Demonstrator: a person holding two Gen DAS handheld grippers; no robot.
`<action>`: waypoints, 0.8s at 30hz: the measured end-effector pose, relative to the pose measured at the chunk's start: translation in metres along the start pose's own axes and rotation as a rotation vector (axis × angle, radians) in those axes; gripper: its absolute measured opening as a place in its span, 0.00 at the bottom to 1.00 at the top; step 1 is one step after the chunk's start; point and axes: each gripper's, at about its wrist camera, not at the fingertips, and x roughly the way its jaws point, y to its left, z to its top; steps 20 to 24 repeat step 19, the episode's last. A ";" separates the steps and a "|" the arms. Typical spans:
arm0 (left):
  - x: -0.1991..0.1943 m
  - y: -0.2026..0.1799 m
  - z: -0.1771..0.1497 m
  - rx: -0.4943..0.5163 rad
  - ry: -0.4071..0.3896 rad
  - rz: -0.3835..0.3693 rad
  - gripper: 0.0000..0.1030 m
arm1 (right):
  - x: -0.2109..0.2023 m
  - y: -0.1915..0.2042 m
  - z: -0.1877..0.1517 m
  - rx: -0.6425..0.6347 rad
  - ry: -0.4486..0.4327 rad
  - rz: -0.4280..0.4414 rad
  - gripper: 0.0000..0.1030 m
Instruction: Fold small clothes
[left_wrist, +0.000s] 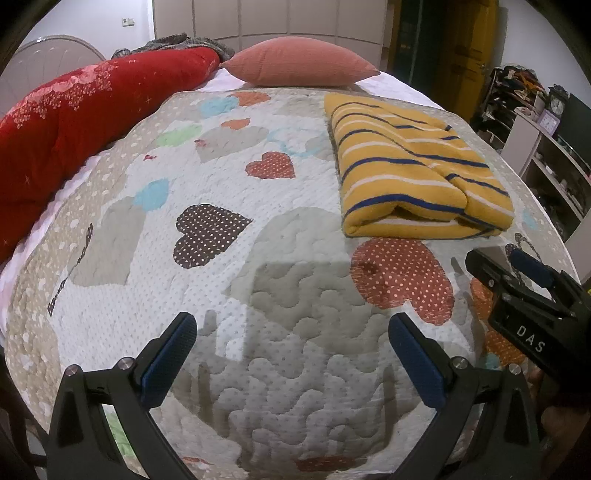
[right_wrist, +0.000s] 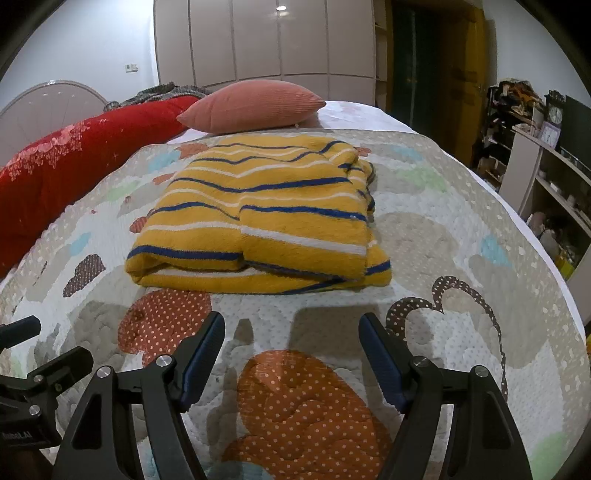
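A rolled red blanket lies along the bed's left side, and a pink cushion sits at the far end. On the heart-patterned quilt rests the folded yellow striped garment, just beyond both tools and touching neither. The left hand-held gripper hangs over bare quilt, jaws wide, nothing between them. The right hand-held gripper is likewise spread wide and empty. Cluttered shelves stand at right.
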 end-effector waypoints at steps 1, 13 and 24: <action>0.001 0.001 0.000 -0.004 0.001 -0.003 1.00 | 0.000 0.001 0.000 -0.007 -0.002 -0.003 0.77; 0.005 -0.002 -0.002 0.007 0.009 -0.025 1.00 | -0.004 0.012 0.000 -0.078 -0.029 -0.066 0.80; -0.001 -0.008 -0.002 0.030 -0.011 -0.026 1.00 | -0.006 0.007 0.001 -0.068 -0.031 -0.074 0.81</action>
